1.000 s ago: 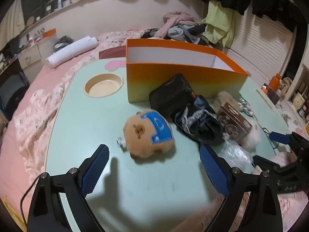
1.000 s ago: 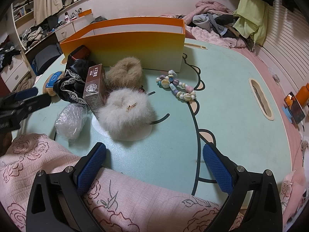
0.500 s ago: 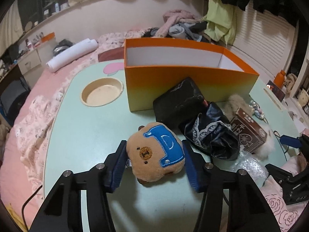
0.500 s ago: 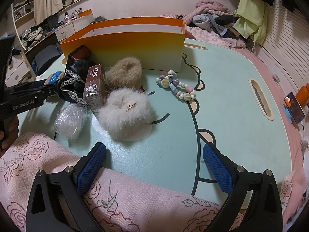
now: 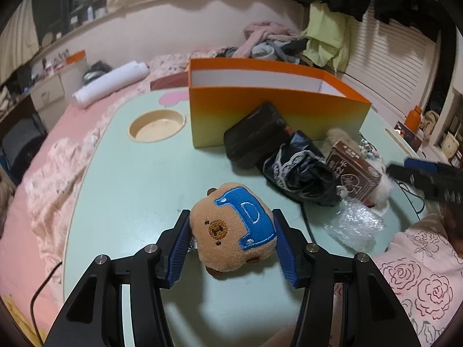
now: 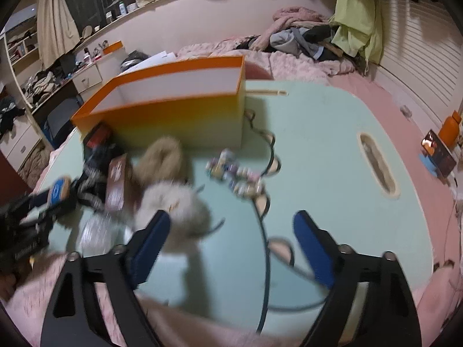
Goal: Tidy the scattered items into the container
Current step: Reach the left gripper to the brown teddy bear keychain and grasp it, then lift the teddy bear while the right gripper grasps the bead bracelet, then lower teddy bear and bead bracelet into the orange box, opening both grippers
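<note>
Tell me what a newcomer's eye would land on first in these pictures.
First, the brown plush bear with its blue patch, clamped between the left gripper's blue fingers low in the left wrist view. Next, the tall orange box standing open behind it on the pale green table, with dark pouches, a brown carton and fluffy items heaped against its front.

Plush bear (image 5: 231, 225), crinkled glossy bag (image 5: 301, 173)

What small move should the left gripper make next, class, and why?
Probably lift the brown plush bear with the blue patch and carry it towards the open orange cardboard box: the left gripper is shut on the bear, and the box stands just beyond it.
</note>
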A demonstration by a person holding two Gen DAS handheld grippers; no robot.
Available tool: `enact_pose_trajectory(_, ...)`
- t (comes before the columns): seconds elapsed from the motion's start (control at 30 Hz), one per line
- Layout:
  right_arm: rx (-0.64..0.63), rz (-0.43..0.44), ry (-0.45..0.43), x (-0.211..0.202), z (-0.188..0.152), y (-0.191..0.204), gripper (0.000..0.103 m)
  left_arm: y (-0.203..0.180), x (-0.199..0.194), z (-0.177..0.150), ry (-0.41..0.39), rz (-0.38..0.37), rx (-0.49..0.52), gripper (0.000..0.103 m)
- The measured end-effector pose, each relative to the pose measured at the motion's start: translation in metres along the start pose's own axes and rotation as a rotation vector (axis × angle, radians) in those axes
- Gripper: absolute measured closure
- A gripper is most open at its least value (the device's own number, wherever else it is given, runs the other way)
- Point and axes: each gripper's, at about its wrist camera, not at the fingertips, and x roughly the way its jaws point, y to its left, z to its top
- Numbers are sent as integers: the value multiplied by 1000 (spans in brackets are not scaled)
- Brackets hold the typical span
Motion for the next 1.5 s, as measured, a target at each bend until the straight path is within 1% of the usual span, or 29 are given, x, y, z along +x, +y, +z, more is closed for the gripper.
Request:
enact_pose_trajectory(0.03,5,0,-4,2,5,0,26,0,-1,0,-3,1,1,49)
enact_pose_trajectory(0.17,30,23,-31,8,25,-3,27,-3,0,-2,-1,7,15,49)
enact_pose_trajectory(0.23,2,-5,-17,17,31,0,34,-4,0,-3,-1,6,16,49)
enact_pose_trajectory(0.37,-24,-25,30,36,33,0,42,-4,0,-2,0,5,15,49)
enact_pose_trajectory(0.4,-28,-23,39,38,32,0,47,-4,0,-2,0,6,15,49)
enact_pose_trajectory(0.43,-34,-21,49,41,31,0,58,-4,0,-2,0,6,16,49)
enact_pose_trajectory(0.47,-42,-16,58,44,30,1,65,-4,0,-2,0,6,16,49)
enact_pose_trajectory(0.5,-52,-16,64,45,29,3,79,-4,0,-2,0,5,15,49)
enact_pose_trajectory(0.53,-67,-26,56,44,28,5,86,-4,0,-2,0,5,15,49)
enact_pose_trajectory(0.7,-76,-12,40,39,23,7,87,-5,-1,-2,-5,1,9,49)
enact_pose_trajectory(0.87,-57,3,-9,25,24,5,87,-5,-4,-1,-20,-2,7,49)
enact_pose_trajectory(1.07,-57,56,-65,1,32,10,87,-1,-13,11,-51,-12,1,49)
enact_pose_trajectory(1.27,-78,120,-114,-16,54,22,87,2,-22,40,-100,-25,-7,49)
enact_pose_trajectory(1.37,-97,115,-136,-17,64,27,87,-3,-23,60,-110,-48,11,49)
enact_pose_trajectory(1.5,-92,148,-133,-10,80,34,87,-6,-21,92,-118,-60,32,49)
